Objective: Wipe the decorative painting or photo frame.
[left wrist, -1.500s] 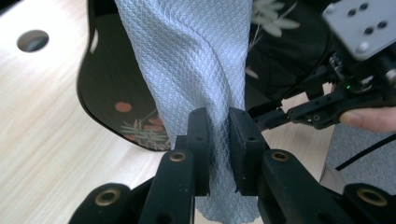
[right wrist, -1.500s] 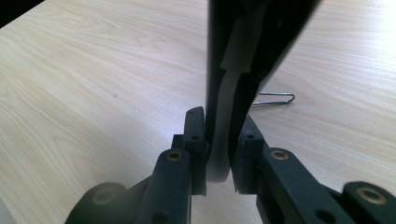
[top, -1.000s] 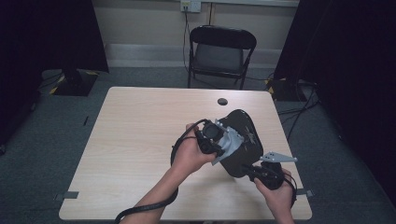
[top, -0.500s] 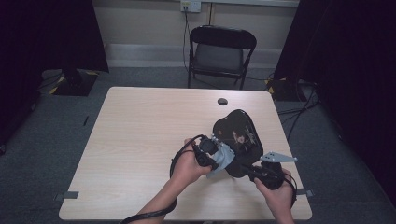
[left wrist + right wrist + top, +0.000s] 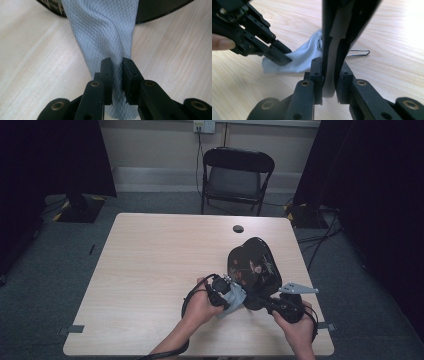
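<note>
Left gripper clamps cloth, right gripper clamps pan handle; hard wiping could twist pan out of the jaws or pull cloth free

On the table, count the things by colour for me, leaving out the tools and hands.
Black: 2, the glossy black pan with a long handle and the small round black disc near the far edge.
Grey: 1, the textured light grey cloth.
Silver: 1, a thin metal wire loop.
Total: 4.
</note>
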`<state>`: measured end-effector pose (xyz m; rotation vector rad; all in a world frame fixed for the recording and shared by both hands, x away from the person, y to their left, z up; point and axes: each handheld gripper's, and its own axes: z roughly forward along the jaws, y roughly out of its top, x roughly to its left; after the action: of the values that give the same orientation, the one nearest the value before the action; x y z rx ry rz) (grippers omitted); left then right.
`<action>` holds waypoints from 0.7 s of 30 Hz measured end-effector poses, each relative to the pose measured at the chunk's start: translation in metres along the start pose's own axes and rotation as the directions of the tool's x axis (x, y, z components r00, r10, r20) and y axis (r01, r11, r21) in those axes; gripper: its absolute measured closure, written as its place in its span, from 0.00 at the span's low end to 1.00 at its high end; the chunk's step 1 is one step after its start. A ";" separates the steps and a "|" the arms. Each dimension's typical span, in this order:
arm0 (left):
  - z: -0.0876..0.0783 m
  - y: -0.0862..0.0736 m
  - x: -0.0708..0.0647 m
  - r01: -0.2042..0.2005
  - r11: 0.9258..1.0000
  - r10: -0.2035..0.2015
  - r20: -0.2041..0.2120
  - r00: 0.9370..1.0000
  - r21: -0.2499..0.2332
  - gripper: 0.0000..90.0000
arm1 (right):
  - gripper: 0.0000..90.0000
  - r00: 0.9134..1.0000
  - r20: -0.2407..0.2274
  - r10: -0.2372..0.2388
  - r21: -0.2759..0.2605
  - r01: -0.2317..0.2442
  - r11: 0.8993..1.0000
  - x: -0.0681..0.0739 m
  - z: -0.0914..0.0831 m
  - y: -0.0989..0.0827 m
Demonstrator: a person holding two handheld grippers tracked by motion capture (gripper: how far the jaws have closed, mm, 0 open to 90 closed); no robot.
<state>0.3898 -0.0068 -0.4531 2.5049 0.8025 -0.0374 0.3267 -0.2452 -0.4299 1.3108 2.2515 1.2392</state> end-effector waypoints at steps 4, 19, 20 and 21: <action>0.004 -0.003 0.001 0.008 1.000 -0.008 0.004 1.000 0.003 0.89 | 0.88 1.000 0.000 -0.002 0.000 0.002 1.000 0.000 0.000 0.000; -0.061 0.014 -0.004 -0.028 0.996 0.026 -0.026 0.999 -0.086 0.89 | 0.88 1.000 -0.003 -0.004 -0.005 0.004 1.000 -0.002 -0.001 -0.001; -0.068 0.017 -0.005 -0.036 0.995 0.033 -0.029 0.999 -0.095 0.89 | 0.88 1.000 -0.003 -0.004 -0.003 0.004 1.000 -0.002 -0.001 -0.001; -0.075 0.021 -0.007 -0.042 0.994 0.038 -0.032 0.999 -0.102 0.89 | 0.88 1.000 -0.003 -0.003 -0.003 0.003 1.000 -0.002 -0.001 -0.001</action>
<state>0.3867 0.0105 -0.3764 2.4288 0.7469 0.0540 0.3266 -0.2473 -0.4300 1.3049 2.2520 1.2431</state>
